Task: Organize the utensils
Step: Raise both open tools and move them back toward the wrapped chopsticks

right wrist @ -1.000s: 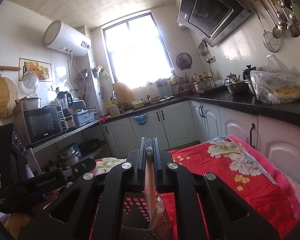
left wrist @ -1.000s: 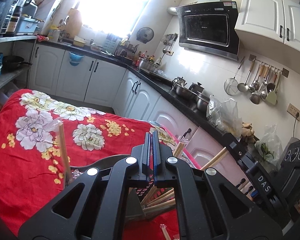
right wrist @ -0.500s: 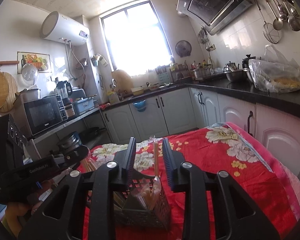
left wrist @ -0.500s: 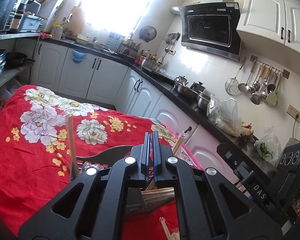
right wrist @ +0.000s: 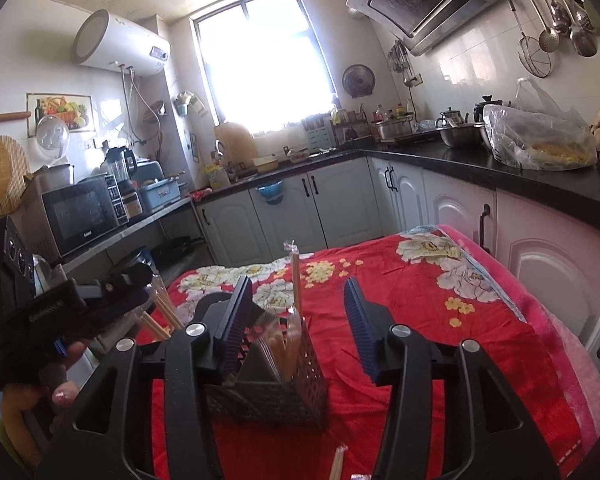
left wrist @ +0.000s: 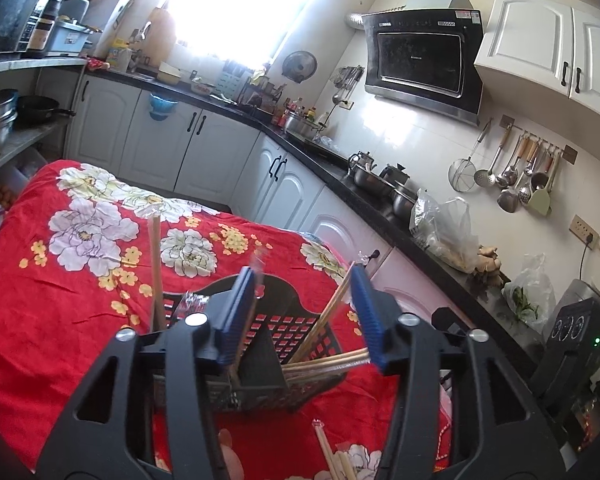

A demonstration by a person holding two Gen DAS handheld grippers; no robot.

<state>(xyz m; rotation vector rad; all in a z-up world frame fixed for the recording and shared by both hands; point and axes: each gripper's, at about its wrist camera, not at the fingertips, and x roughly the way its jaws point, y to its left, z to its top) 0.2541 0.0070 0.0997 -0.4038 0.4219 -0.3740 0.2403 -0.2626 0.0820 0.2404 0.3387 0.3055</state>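
Chopsticks point(left wrist: 155, 268) in 1 black basket point(left wrist: 300, 320), 2 tools open

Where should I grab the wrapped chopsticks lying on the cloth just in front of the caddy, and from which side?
Grip the wrapped chopsticks mid-shaft, coming straight down with the left gripper, jaws set across their length. They lie flat on the red cloth near the black caddy, so only a top approach fits. Their near end runs out of view, so check the length first.
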